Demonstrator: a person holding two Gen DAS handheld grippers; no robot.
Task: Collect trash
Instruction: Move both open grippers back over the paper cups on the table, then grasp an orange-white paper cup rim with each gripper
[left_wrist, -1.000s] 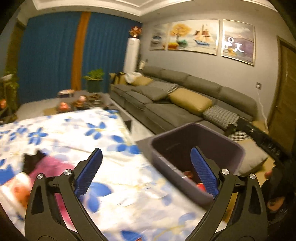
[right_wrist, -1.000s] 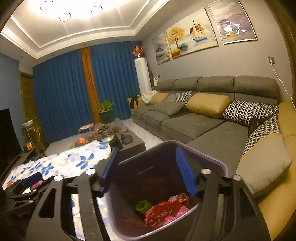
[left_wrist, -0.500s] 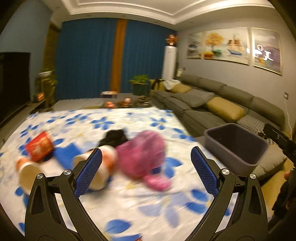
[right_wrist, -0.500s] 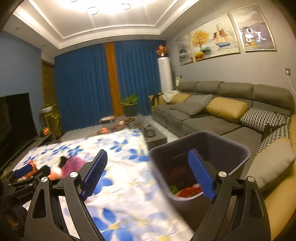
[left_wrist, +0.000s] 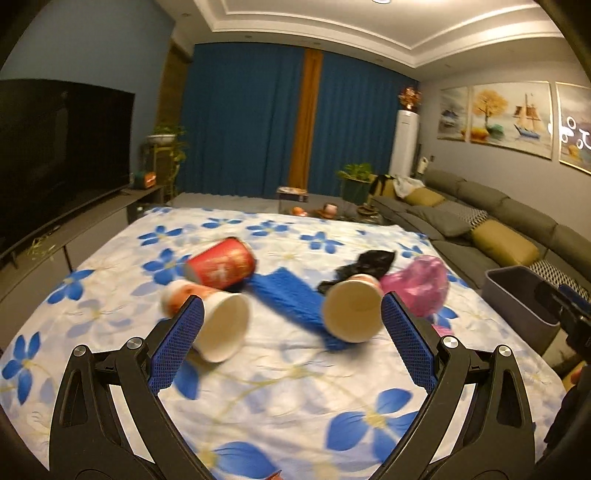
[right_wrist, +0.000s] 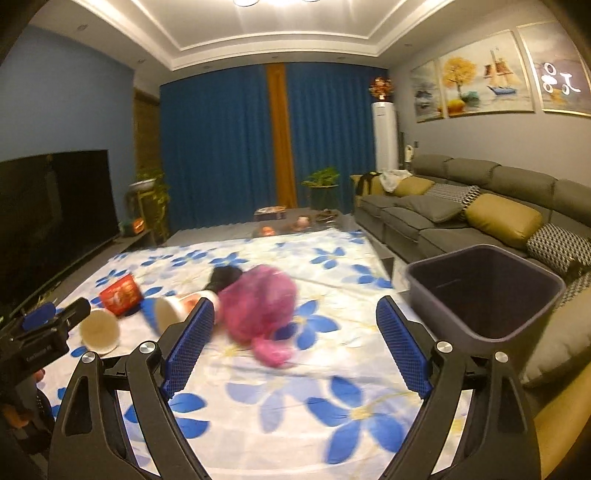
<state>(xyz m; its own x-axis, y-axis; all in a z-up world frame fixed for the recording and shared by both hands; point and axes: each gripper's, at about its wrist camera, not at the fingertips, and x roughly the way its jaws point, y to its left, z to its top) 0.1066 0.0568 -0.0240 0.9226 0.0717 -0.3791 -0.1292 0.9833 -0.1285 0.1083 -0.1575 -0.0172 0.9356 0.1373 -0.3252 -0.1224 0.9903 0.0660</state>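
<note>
From my left claw (left_wrist: 291, 328) I read the litter on the flowered cloth (left_wrist: 295, 384) from left to right. First a paper cup (left_wrist: 218, 325) on its side, mouth toward me, right behind the tip of my left-hand finger. Behind it lies a red cup (left_wrist: 221, 264), also tipped over. Then a blue flat packet (left_wrist: 295, 301), lying diagonally. Next a second paper cup (left_wrist: 352, 310), mouth toward me, just inside my right-hand finger, with a black bag (left_wrist: 364, 264) behind it. Last, the pink bag (left_wrist: 417, 284), beyond that finger.

This claw is spread wide and grips nothing. The second cup lies ahead and slightly right of centre, its long axis running roughly along my line of reach, so I judge the jaws would close across its sides.

My right claw (right_wrist: 295, 347) has just been opening, and stands wide with nothing between the pads. The pink bag (right_wrist: 260, 306) sits ahead, slightly left of centre, so this hand is the nearer one for it. The bin (right_wrist: 484, 291) stands off the cloth's right edge, beside the sofa (right_wrist: 480, 210).
</note>
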